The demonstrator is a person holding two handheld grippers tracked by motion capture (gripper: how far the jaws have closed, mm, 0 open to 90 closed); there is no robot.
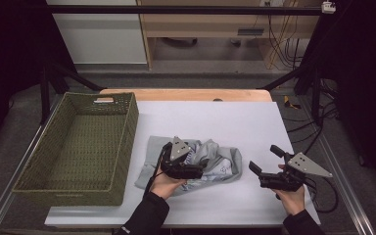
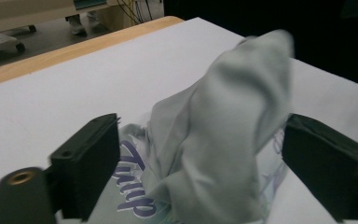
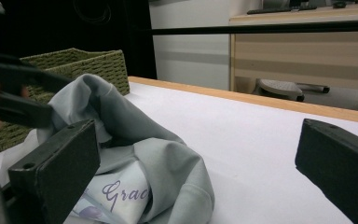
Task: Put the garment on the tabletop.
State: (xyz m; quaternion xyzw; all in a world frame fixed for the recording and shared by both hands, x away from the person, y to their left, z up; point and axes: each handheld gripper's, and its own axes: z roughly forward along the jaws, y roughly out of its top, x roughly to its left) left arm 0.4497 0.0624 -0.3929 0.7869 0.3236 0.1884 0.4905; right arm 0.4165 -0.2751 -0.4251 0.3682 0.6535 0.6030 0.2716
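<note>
Two grippers work over one crumpled grey garment [image 1: 210,164], which lies on the white table [image 1: 215,122] a little toward the near edge, just right of the green woven basket [image 1: 78,147] that sits along the table's left edge. The left gripper [image 1: 188,169] is right on top of the cloth. In the left gripper view its jaws stand wide apart on either side of a raised grey peak of fabric [image 2: 223,126], with purple lettering [image 2: 133,179] on the flatter cloth beneath (the word looks like "Tulip", though blur makes that uncertain). The peak sits between the jaws, touching neither that I can make out.

The right gripper [image 1: 267,169] hangs off the garment's right end, near the table's near-right corner, jaws also spread wide and empty. Its own view looks leftward across the cloth toward the basket, with the nearest fold [image 3: 168,172] lying by its left jaw.

The garment's long axis runs roughly left to right, parallel to the near edge. The left hand is clearly nearer; a pinch on that peak looks like the move on offer, with the basket on its far side from the right gripper.
</note>
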